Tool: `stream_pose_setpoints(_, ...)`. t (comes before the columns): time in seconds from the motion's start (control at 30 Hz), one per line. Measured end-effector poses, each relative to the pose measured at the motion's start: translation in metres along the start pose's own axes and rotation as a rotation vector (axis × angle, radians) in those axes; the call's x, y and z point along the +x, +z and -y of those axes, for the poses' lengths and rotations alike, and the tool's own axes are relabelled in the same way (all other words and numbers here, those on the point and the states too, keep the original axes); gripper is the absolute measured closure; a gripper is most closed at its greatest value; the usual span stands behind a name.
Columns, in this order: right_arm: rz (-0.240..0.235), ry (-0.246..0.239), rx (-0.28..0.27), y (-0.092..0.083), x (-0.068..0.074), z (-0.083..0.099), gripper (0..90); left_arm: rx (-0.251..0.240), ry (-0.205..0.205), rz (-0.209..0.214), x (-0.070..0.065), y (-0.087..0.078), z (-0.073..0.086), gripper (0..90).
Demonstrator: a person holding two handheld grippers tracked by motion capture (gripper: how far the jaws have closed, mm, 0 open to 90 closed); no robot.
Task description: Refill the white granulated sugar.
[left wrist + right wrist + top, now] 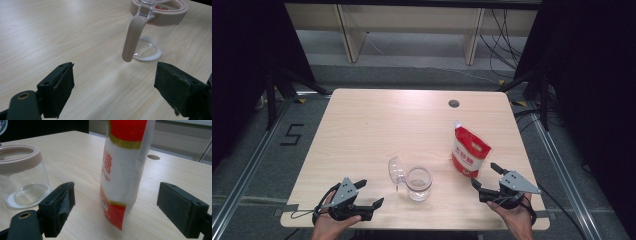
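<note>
Your right gripper (488,176) sits low over the bench (362,130), released, jaws wide and aimed at the upright red-and-white pouch (469,150) without touching it. Your left gripper (371,192) rests near the bench's front edge, also released, facing the glass jar (418,183).

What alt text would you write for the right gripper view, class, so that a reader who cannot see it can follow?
A red and white pouch stands upright on a pale wooden table, straight ahead of the right tool, whose two black jaws stand wide open on either side of it without touching it. A clear glass jar with a beige rim stands open to the left.
</note>
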State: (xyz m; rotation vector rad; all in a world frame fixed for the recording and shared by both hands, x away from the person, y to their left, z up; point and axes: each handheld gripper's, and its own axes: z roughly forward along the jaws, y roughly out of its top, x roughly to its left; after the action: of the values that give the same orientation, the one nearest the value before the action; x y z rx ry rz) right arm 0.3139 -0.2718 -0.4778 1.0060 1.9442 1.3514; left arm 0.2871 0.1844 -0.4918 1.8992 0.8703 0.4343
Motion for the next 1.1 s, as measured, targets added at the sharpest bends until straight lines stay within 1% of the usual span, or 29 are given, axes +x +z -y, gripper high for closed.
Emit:
stream_pose_setpoints(0.03,0.000,0.009,-0.004,0.002,0.000,0.000,15.9,-0.006,-0.008,-0.002,-0.001,0.000,0.000,15.6)
stream_pose_setpoints(0.1,-0.007,0.007,-0.001,0.005,-0.002,0.000,15.9,-0.010,-0.010,0.002,-0.002,0.001,0.000,15.6)
stream_pose_setpoints(0.13,-0.022,0.000,-0.005,0.007,-0.002,0.000,16.0,0.010,0.003,-0.007,-0.001,0.000,0.000,15.6)
stream_pose_setpoints(0.17,-0.016,0.005,0.008,0.008,-0.003,0.001,16.1,0.004,0.003,0.001,-0.001,0.001,0.000,15.7)
stream_pose_setpoints(0.2,-0.025,-0.007,-0.003,0.011,-0.004,0.001,16.2,0.007,0.004,0.003,-0.001,0.001,0.000,15.6)
stream_pose_setpoints(0.23,-0.018,0.023,0.009,0.011,-0.003,0.001,16.3,0.007,0.004,0.002,-0.001,0.001,0.000,15.6)
stream_pose_setpoints(0.27,-0.026,0.000,-0.009,0.015,-0.006,0.001,16.3,0.000,-0.004,0.003,-0.002,0.002,0.000,15.6)
stream_pose_setpoints(0.3,-0.019,-0.004,-0.005,0.016,-0.007,0.001,16.3,0.003,0.000,0.003,-0.002,0.002,0.000,15.6)
stream_pose_setpoints(0.33,-0.019,0.004,0.003,0.017,-0.008,0.001,16.3,0.005,0.000,-0.001,-0.002,0.001,0.000,15.7)
stream_pose_setpoints(0.37,-0.019,0.008,-0.011,0.020,-0.009,0.000,16.5,0.005,0.001,-0.001,-0.002,0.001,0.000,15.6)
stream_pose_setpoints(0.4,-0.018,-0.005,-0.017,0.022,-0.011,0.000,16.6,0.001,0.000,0.005,-0.002,0.002,0.001,15.6)
stream_pose_setpoints(0.43,-0.014,0.013,-0.011,0.023,-0.011,0.000,16.5,0.002,-0.002,0.004,-0.002,0.002,0.001,15.6)
stream_pose_setpoints(0.47,-0.012,0.014,-0.014,0.025,-0.011,0.000,16.5,0.009,0.008,0.004,-0.002,0.002,0.001,15.6)
stream_pose_setpoints(0.5,-0.028,0.009,-0.019,0.030,-0.013,0.000,16.6,0.008,0.006,0.005,-0.002,0.002,0.001,15.6)
stream_pose_setpoints(0.53,-0.028,0.009,-0.019,0.030,-0.013,0.000,16.6,0.008,0.006,0.005,-0.002,0.002,0.001,15.7)
stream_pose_setpoints(0.57,-0.012,0.017,-0.009,0.031,-0.011,0.000,16.6,0.008,0.010,0.006,-0.002,0.002,0.001,15.7)
stream_pose_setpoints(0.6,-0.022,0.016,-0.008,0.034,-0.011,0.000,17.0,0.009,0.005,0.004,-0.002,0.003,0.001,15.7)
stream_pose_setpoints(0.63,-0.022,0.016,-0.008,0.034,-0.011,0.000,17.0,0.009,0.005,0.004,-0.002,0.003,0.001,15.7)
stream_pose_setpoints(0.67,-0.023,-0.007,-0.014,0.038,-0.012,-0.001,17.2,0.015,0.009,-0.001,-0.003,0.002,0.001,15.7)
stream_pose_setpoints(0.73,-0.027,-0.008,-0.014,0.039,-0.011,-0.001,17.3,0.017,0.012,0.000,-0.003,0.002,0.001,15.7)
stream_pose_setpoints(0.8,-0.029,-0.022,-0.023,0.041,-0.012,-0.001,18.1,0.017,0.015,0.003,-0.003,0.003,0.001,15.7)
stream_pose_setpoints(0.83,-0.017,-0.029,-0.028,0.042,-0.012,-0.001,18.2,0.015,0.015,0.006,-0.003,0.003,0.001,15.6)
stream_pose_setpoints(0.9,-0.035,-0.041,-0.037,0.044,-0.012,-0.001,18.3,0.015,0.017,0.007,-0.003,0.003,0.001,15.7)
stream_pose_setpoints(0.93,-0.032,-0.049,-0.042,0.046,-0.012,-0.001,18.3,0.011,0.012,0.008,-0.003,0.003,0.001,15.7)
stream_pose_setpoints(0.97,-0.023,-0.037,-0.026,0.046,-0.012,-0.001,18.5,0.009,0.010,0.009,-0.004,0.003,0.001,15.6)
stream_pose_setpoints(1.0,-0.029,-0.023,-0.025,0.049,-0.012,0.000,18.9,0.008,0.010,0.009,-0.004,0.003,0.001,15.6)
stream_pose_setpoints(1.1,-0.037,-0.037,-0.039,0.053,-0.012,0.000,20.1,0.015,0.016,0.008,-0.003,0.003,0.001,15.7)
